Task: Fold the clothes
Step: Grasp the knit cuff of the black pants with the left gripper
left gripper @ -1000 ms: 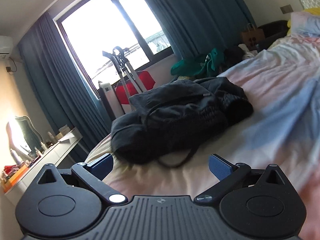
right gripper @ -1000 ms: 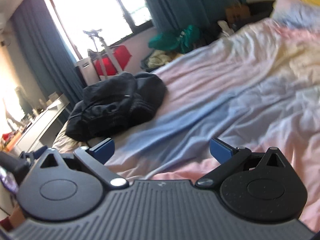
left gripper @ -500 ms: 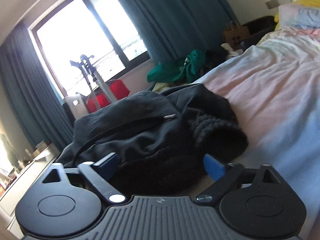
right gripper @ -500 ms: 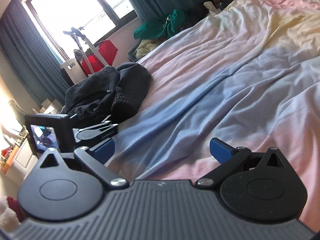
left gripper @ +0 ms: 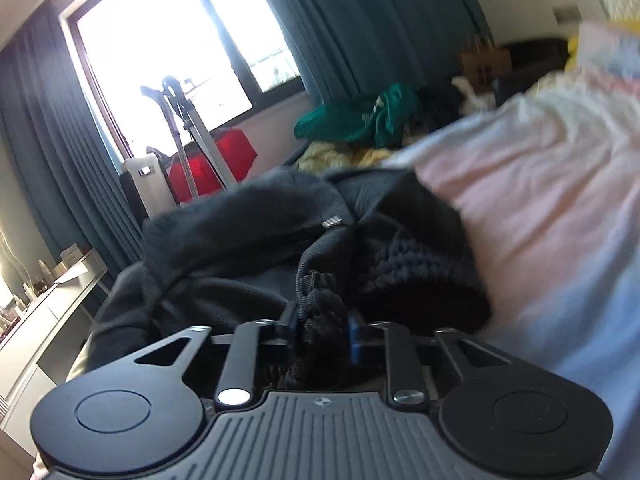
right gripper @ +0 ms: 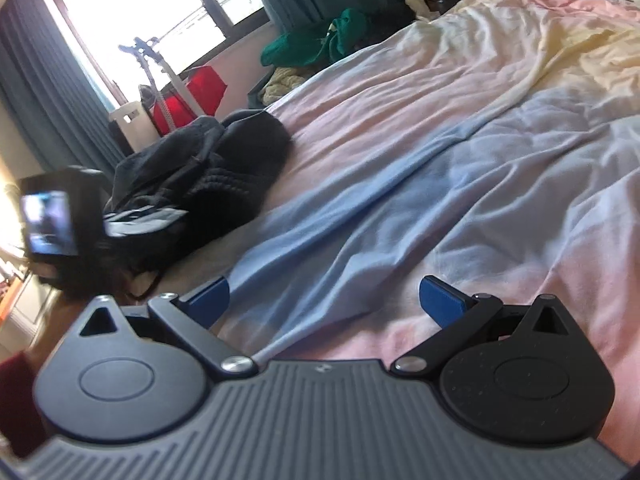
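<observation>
At the bed's [right gripper: 460, 128] window-side edge, the left gripper [left gripper: 322, 326] has just pinched the black hoodie's [left gripper: 240, 248] knit cuff, ready to lift; the right gripper [right gripper: 324, 300] gapes empty.

The heap of clothes [right gripper: 208, 176] lies on the bed [right gripper: 460, 152] near its left edge, with the left tongs [left gripper: 322, 326] at its near side, a ribbed fold of cloth between their fingers. The right tongs [right gripper: 324, 300] hang over bare sheet to the right of the heap, well apart from it. Behind the heap, under the window [left gripper: 172, 52], stand a suitcase [left gripper: 216, 164] and a further pile of garments [left gripper: 360, 116]; a counter [left gripper: 44, 316] runs along the left.
</observation>
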